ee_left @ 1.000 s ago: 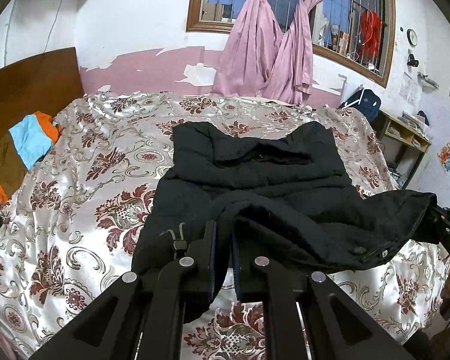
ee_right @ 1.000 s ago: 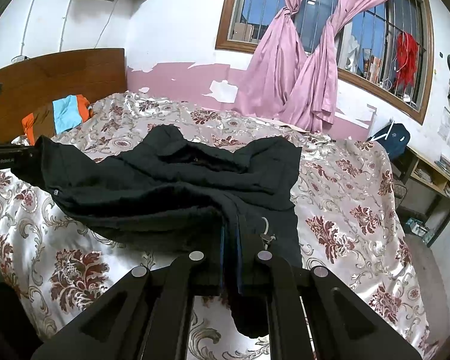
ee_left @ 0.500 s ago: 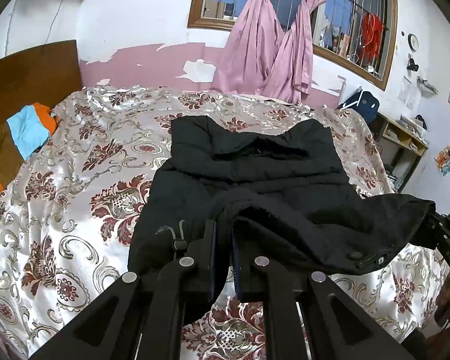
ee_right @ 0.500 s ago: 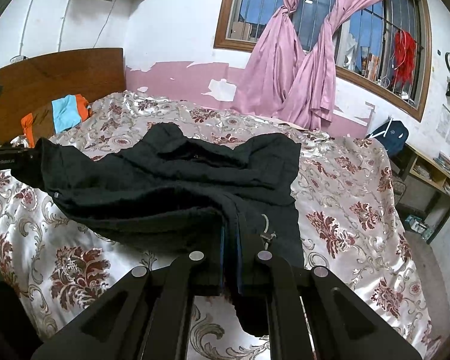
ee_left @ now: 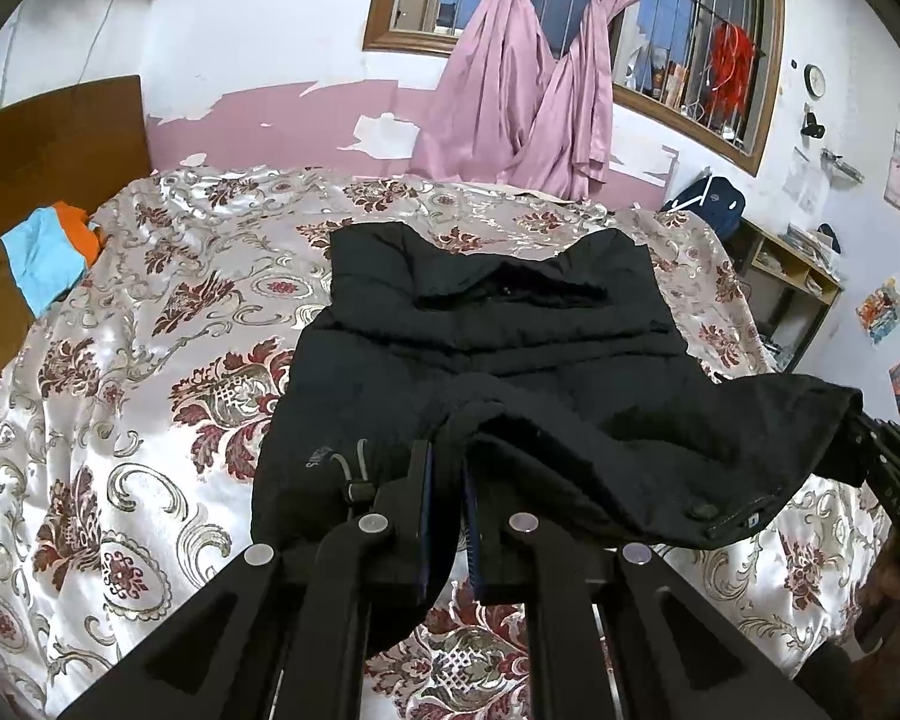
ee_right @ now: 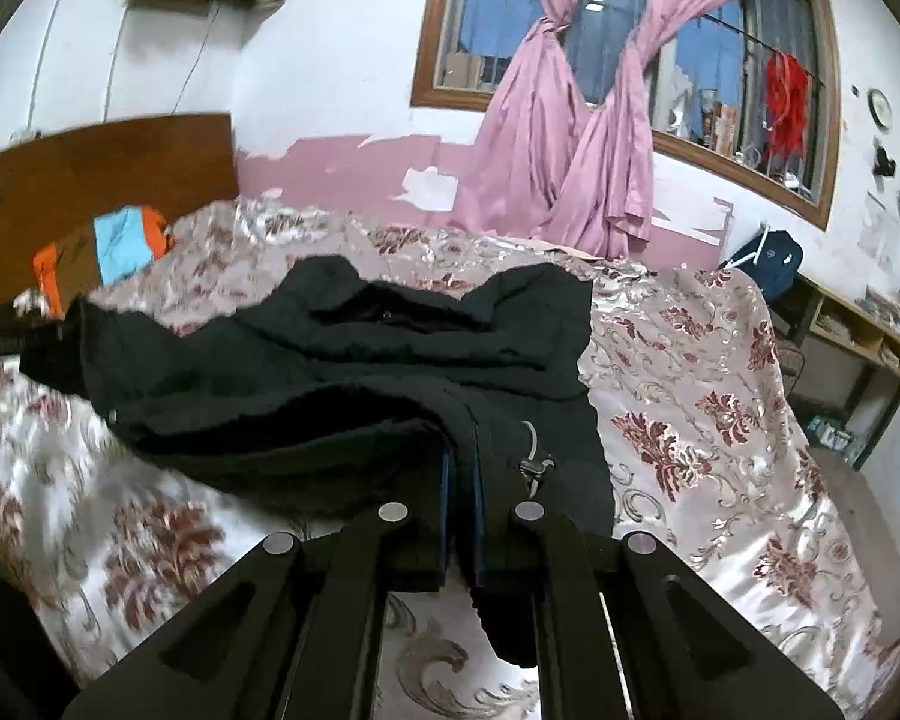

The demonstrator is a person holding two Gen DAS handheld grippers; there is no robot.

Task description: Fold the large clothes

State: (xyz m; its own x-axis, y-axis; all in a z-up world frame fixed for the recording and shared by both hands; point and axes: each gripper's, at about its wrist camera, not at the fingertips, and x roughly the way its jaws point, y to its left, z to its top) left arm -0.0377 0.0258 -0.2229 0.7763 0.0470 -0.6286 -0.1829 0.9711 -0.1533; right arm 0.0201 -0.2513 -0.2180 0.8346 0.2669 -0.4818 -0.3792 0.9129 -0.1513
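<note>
A black padded jacket [ee_left: 498,324] lies on the flowered bedspread [ee_left: 150,396], collar toward the window. My left gripper [ee_left: 447,462] is shut on its near hem and holds that edge lifted. My right gripper [ee_right: 461,456] is shut on the other near corner of the jacket [ee_right: 390,360], also lifted. The right gripper shows at the right edge of the left wrist view [ee_left: 888,468], and the left gripper at the left edge of the right wrist view [ee_right: 12,336]. The lifted hem hangs between them above the bed.
Orange, blue and brown clothes [ee_left: 36,264] lie by the wooden headboard [ee_left: 48,132]. Pink curtains [ee_left: 534,90] hang at the barred window. A wooden shelf unit [ee_left: 792,282] and a dark bag [ee_left: 714,204] stand right of the bed.
Both grippers have carried the lifted hem forward over the jacket toward the collar. The right wrist view is now blurred with motion.
</note>
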